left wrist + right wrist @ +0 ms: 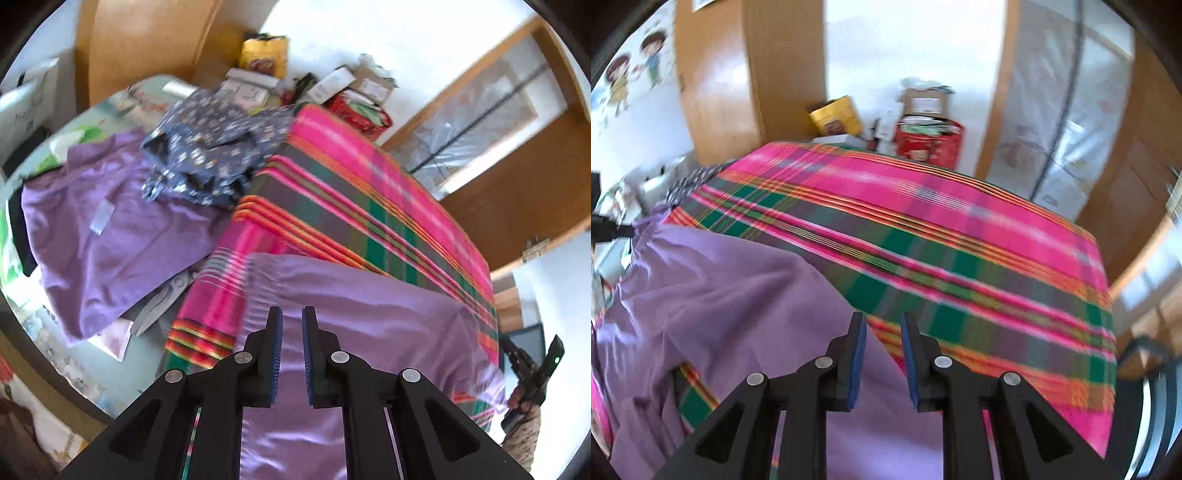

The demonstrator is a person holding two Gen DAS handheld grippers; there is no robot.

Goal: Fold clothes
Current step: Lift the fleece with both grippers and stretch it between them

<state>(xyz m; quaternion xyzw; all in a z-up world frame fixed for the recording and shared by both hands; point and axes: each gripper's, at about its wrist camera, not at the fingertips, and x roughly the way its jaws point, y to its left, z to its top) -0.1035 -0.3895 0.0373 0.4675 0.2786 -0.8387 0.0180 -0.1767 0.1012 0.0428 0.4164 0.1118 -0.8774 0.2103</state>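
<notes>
Left gripper [292, 314] and right gripper [882, 319] released above lilac garment [369, 317], red bag [929, 146] stuffed with papers

No text, label, brand, number or sign can be read in either view. In the left wrist view a white box [26, 107] at the left edge carries dark handwriting-like marks, too blurred to make out. The yellow bag [264, 51] beyond the far edge of the bed shows a printed panel whose lettering cannot be told, and the cardboard boxes [371, 86] beside it bear pale labels that are illegible. A small white tag [102, 218] on the purple garment [110, 243] looks blank. In the right wrist view the red container [929, 146] has a picture on its front, with no legible words.
</notes>
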